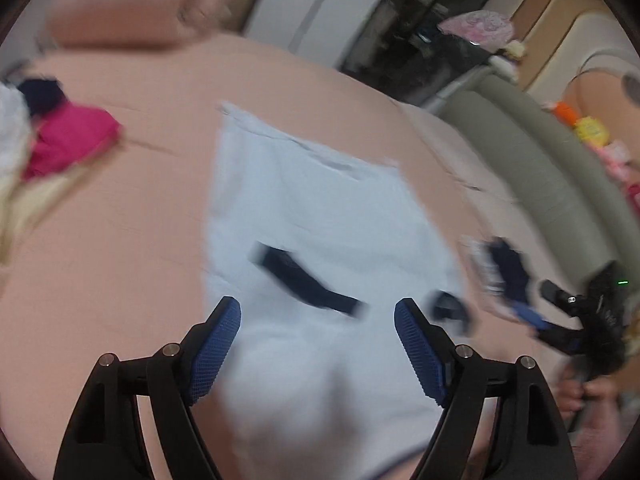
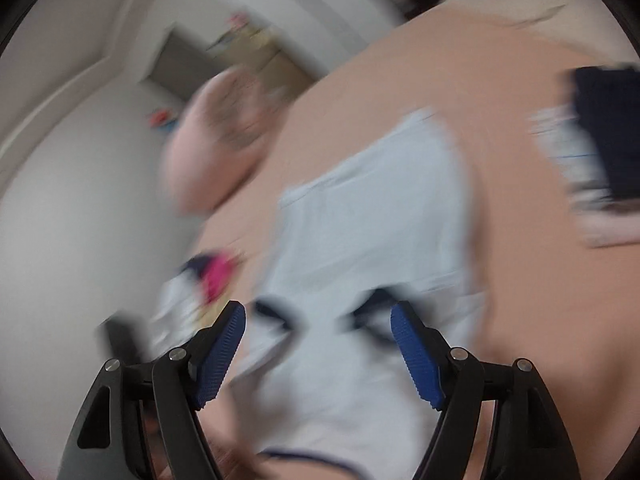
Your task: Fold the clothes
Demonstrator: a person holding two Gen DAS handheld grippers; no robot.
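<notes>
Pink bed (image 1: pixel 120 240): one pale-blue garment (image 1: pixel 320 208), seemingly flat; two grippers agape.

i count one pale blue garment (image 1: pixel 320 216) spread on one pink bed sheet (image 1: pixel 120 240), with two dark stripes (image 1: pixel 308 280) across it. i see one pink pillow (image 1: pixel 120 12), one magenta piece of clothing (image 1: pixel 68 140) in one small heap, one dark folded item (image 2: pixel 608 128), and two grippers, left (image 1: pixel 318 312) and right (image 2: pixel 318 316), four blue pads (image 1: pixel 216 356) in all.
</notes>
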